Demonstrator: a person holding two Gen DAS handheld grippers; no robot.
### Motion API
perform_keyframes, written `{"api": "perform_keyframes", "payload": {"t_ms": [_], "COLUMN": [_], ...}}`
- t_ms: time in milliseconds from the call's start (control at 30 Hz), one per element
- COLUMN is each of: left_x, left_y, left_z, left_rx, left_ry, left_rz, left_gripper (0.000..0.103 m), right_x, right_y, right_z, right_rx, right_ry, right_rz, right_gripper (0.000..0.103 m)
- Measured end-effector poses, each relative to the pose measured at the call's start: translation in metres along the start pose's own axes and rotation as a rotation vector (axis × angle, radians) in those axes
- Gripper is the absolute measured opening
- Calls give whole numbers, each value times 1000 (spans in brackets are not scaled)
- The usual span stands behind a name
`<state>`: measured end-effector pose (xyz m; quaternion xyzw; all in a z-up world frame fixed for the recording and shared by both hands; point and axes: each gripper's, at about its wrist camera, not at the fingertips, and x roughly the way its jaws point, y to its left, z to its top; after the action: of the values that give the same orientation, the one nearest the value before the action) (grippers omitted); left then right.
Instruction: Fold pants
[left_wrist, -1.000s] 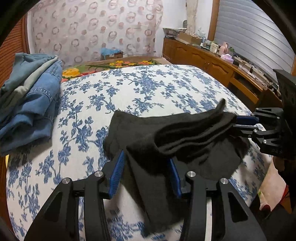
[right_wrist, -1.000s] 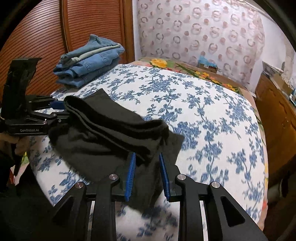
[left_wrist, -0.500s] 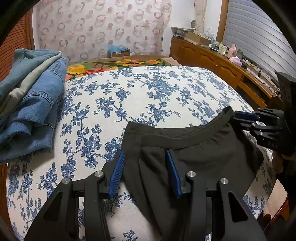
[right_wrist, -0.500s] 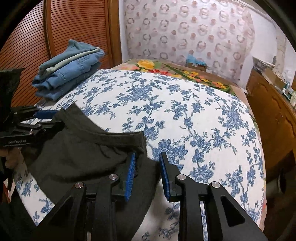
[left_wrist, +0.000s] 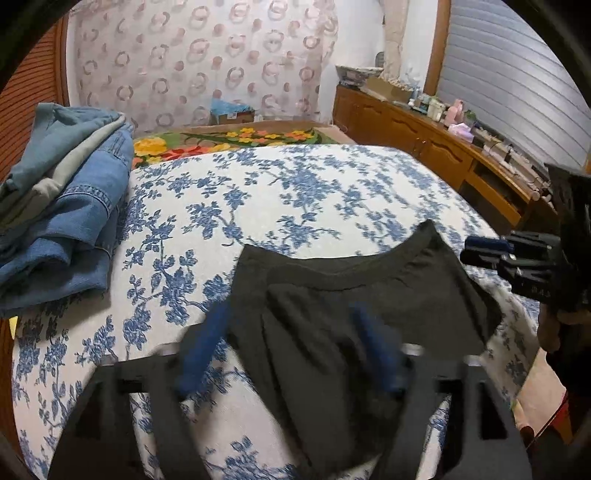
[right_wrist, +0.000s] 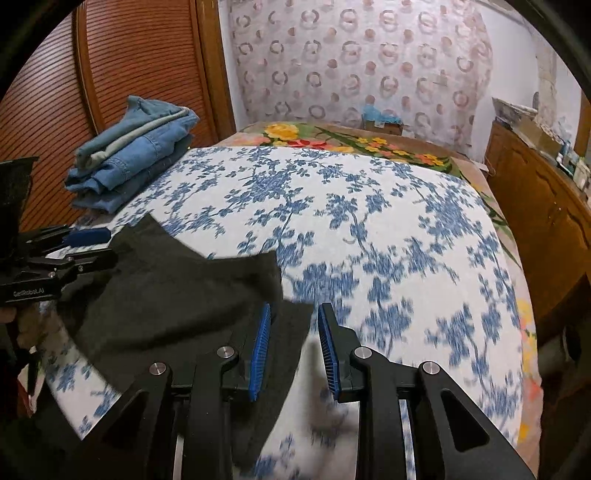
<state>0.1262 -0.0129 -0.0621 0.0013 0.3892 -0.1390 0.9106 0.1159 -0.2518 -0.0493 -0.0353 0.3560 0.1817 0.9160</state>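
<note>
Left tongs (left_wrist: 291, 350): the jaws are being shown wide and blurred, having just been opening. The left edge of the pants (left_wrist: 369, 295) is lying between them, but nothing is being pinched. The left pad (left_wrist: 205, 347) is being carried over bare bedspread, and the right pad is over the dark cloth.

Jeans (left_wrist: 74, 229): a folded pile is being kept at the far left of the bed (left_wrist: 295, 192), well apart from the work and from both tongs.

Pants: the black cloth is being left flat on the near part of the bed. The waistband (left_wrist: 351, 267) is being presented on the far side, away from the person. Its visible spread is running left to right from one pair of tongs to the other, and its near portion is being hidden under the tongs. The long axis is therefore being judged as crosswise, though this cannot be told for sure.

Right tongs (right_wrist: 293, 350): the jaws are being held narrow, with a clear gap between the blue pads. The right edge of the pants is passing beneath that gap and is not being pressed. In the left view these tongs are being seen just beside the right waistband corner, apart from it.

Relation for the coming move: the pants are lying straight ahead of and below both tongs. One side edge is being offered to each, so neither hand is being judged nearer. A fresh grip on the edges is being called for before any fold.
</note>
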Motion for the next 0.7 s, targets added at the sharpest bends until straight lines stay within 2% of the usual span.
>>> {"api": "perform_keyframes", "payload": {"t_ms": [267,500,533,567,667,700], "left_x": [-1,7,9,10,12,13], "left_y": [-11,-7,-6,-5,-5,-5], "left_z": [-20,-26,-27,-27,-29,-29], "left_rx": [20,9,8,7,7,9], "left_ry": [28,56,61,64,68,69], "left_rz": [-17,2,5,6,8,10], "left_gripper": [79,79,79,79,79,80], "right_x": [-37,-37,-34,-33,-35,-38], "right_y": [7,12,14,14,15,17], "right_z": [-34,-46,-46,-46,-47,-47], "right_rx": [11,8,6,4,-8,-21], "right_ry": [13,45,52,59,58,43], "right_rz": [50,84,81,82,96,82], "right_gripper": [28,28,26,19,5,5]}}
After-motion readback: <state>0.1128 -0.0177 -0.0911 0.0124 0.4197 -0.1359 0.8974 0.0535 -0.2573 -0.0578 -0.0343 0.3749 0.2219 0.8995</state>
